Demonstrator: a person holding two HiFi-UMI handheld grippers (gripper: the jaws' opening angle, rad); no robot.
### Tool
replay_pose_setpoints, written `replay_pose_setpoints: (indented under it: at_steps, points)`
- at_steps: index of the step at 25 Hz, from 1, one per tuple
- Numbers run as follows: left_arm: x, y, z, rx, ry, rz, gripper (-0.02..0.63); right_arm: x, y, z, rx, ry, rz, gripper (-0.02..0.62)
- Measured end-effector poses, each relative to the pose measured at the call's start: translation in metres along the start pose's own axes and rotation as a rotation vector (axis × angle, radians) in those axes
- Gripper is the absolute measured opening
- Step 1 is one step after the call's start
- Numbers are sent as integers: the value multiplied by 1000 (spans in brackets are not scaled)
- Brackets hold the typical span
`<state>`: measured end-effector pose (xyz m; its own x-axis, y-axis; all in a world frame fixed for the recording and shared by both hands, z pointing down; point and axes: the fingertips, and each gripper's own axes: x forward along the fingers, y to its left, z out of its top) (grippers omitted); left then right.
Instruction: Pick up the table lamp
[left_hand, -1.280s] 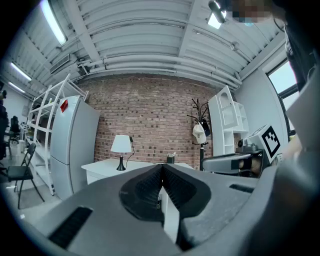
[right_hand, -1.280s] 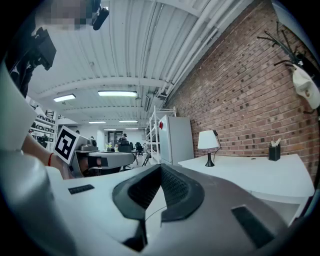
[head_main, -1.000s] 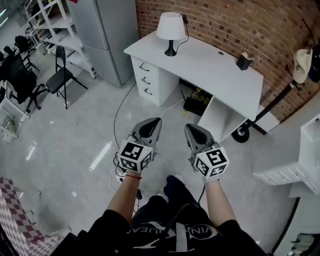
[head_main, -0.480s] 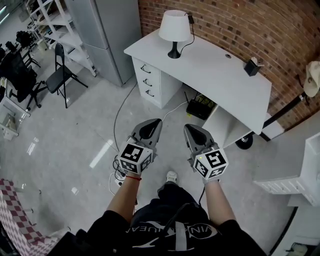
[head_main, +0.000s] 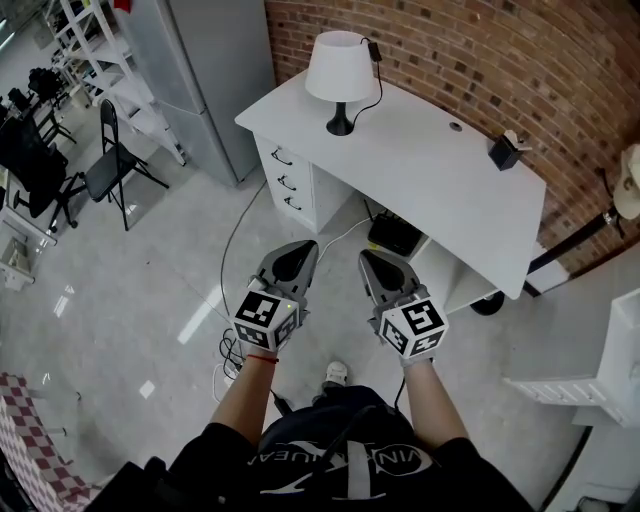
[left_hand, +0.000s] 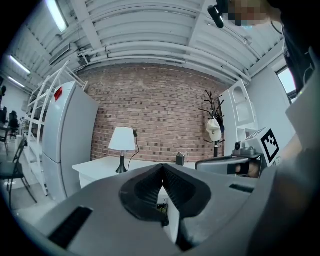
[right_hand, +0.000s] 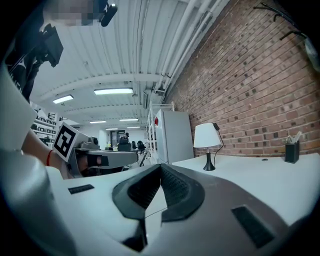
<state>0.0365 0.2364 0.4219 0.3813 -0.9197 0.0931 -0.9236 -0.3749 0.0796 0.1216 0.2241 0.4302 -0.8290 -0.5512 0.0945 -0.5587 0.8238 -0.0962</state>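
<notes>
both jaws pairs are pressed together and empty: left gripper (head_main: 297, 252), right gripper (head_main: 372, 258), side by side over open floor (head_main: 150, 290) short of the desk (head_main: 440, 190) edge. the table lamp (head_main: 340, 75) stands at the desk's far left corner by the brick wall (head_main: 480, 60). the shirt (head_main: 340, 468) print is unreadable.

Left gripper (head_main: 297, 262), right gripper (head_main: 371, 266) side by side, level, fingers closed, empty.

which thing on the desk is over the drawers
The table lamp, white shade on a black base; the small black holder sits toward the other end of the desk.
</notes>
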Motion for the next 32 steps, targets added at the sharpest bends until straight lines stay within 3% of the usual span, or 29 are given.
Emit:
replay_pose_setpoints:
  at_steps: [8,14,23,32]
  points:
    - [29,24,8,-1,1,55,6,22,-39,6,7,0,20,2]
    - [32,36,2,-10,16,91,6,34,-45,4,23,3,41,2]
    - [61,55,-6,1,48,76,6,54,-74,-11,63,16,7,2]
    - [117,98,4,-12,30,49,6,114,-111,2,38,15,1,2]
